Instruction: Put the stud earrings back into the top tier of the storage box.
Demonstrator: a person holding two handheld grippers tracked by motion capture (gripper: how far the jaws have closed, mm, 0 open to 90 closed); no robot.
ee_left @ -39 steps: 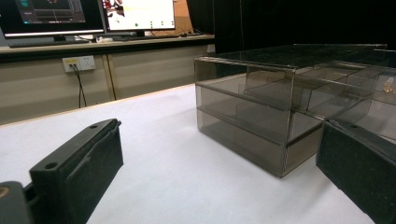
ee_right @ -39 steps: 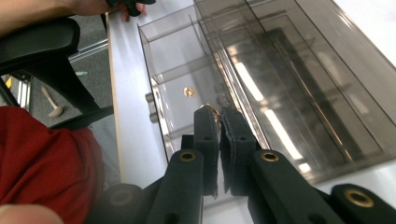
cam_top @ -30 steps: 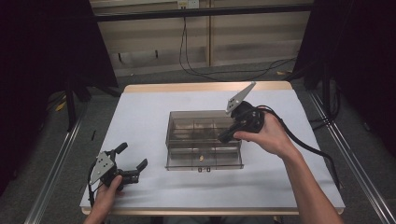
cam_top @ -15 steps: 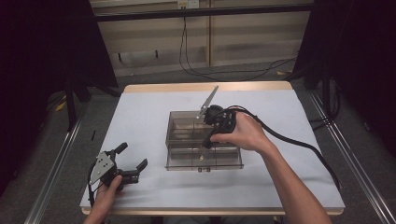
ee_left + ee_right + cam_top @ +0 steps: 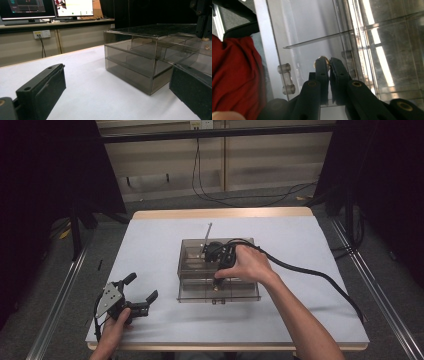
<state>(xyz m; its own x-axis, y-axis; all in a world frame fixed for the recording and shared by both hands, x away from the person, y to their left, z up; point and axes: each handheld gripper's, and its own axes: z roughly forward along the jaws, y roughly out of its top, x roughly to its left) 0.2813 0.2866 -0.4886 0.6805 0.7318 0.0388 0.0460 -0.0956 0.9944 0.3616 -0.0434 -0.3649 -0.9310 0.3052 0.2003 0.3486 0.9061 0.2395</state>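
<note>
Right gripper at the brass knob of the clear drawer box, mid-table.

The right gripper (image 5: 216, 282) points steeply down at the near front of the smoked-plastic drawer box (image 5: 192, 270); its jaws are nearly closed, with the small brass knob (image 5: 322, 60) at their tips, though a firm pinch cannot be confirmed. The box sits at the table (image 5: 310, 250) centre, fronts facing the person, long axis running left to right. Judged rigid, light, smooth and prone to sliding or cracking: grip the knob only and pull straight toward the near edge. The left gripper (image 5: 136, 299) rests on the table well apart, jaws wide open and empty.
</note>
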